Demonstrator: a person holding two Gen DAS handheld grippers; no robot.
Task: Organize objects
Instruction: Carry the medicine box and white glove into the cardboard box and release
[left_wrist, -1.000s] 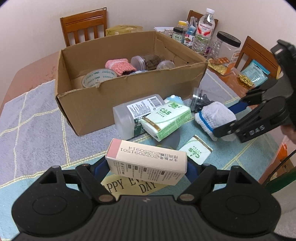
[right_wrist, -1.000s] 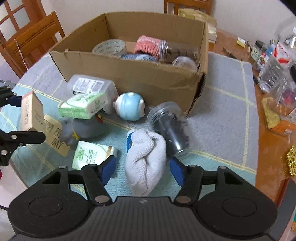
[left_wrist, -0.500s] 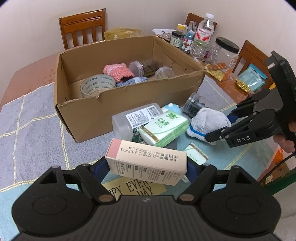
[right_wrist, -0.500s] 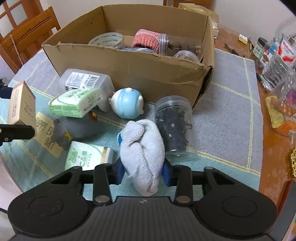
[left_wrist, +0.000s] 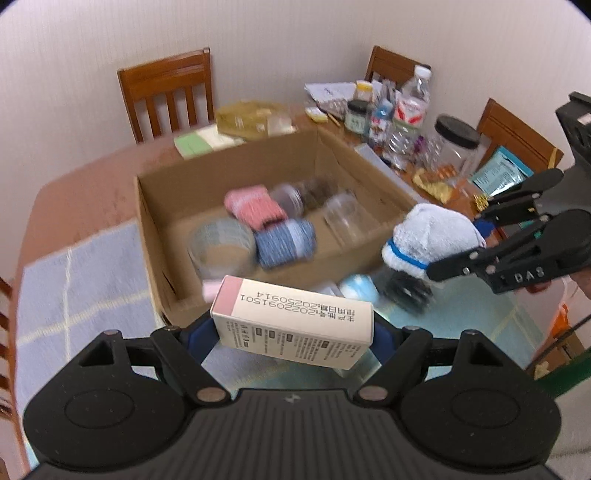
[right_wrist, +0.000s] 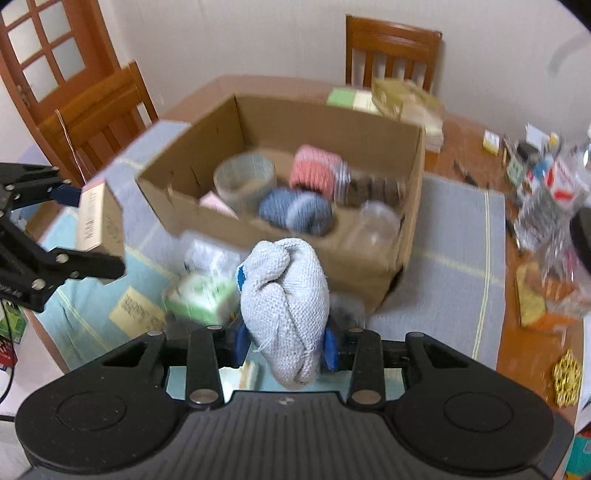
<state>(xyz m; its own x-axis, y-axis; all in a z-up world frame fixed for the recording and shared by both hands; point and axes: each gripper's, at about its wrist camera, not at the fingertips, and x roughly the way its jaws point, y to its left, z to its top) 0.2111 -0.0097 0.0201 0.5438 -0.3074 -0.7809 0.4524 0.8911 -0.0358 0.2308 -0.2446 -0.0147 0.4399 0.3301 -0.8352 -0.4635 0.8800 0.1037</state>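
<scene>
Gripping a white carton (left_wrist: 295, 325) with a pink end, my left tool (left_wrist: 295, 332) has its blue pads pressed against the carton's two short ends; the box lies crosswise between the fingers, printed date code facing up, lifted clear of the bench (left_wrist: 74, 192). In the right wrist view the same carton (right_wrist: 96, 218) shows at the left edge, held near the front left corner of the cardboard box (right_wrist: 280, 229).

My right tool (right_wrist: 284, 343) is closed around a rolled white knit cloth (right_wrist: 286, 299) with a blue trim, the blue pads squeezing its lower part and the bundle standing up between the fingers. From the left wrist view the cloth (left_wrist: 432, 236) hangs in the air just beside the box's right front corner, above a dark jar (left_wrist: 406, 291) lying on the mat.

Inside the cardboard box (left_wrist: 229, 177): a tape roll (left_wrist: 221, 243), a pink knit roll (left_wrist: 255, 206), a blue knit roll (left_wrist: 286, 242), and two clear jars (left_wrist: 314, 192) on their sides. Motion blur softens most of this.

Below the box front, on the pale blue mat (right_wrist: 454, 258), I see a green-and-white tissue pack (right_wrist: 201, 295) and a yellow card (right_wrist: 136, 308). Bottles and a black-lidded jar (left_wrist: 456, 144) crowd the far right of the bench. Wooden chairs (left_wrist: 168, 92) stand around it.
</scene>
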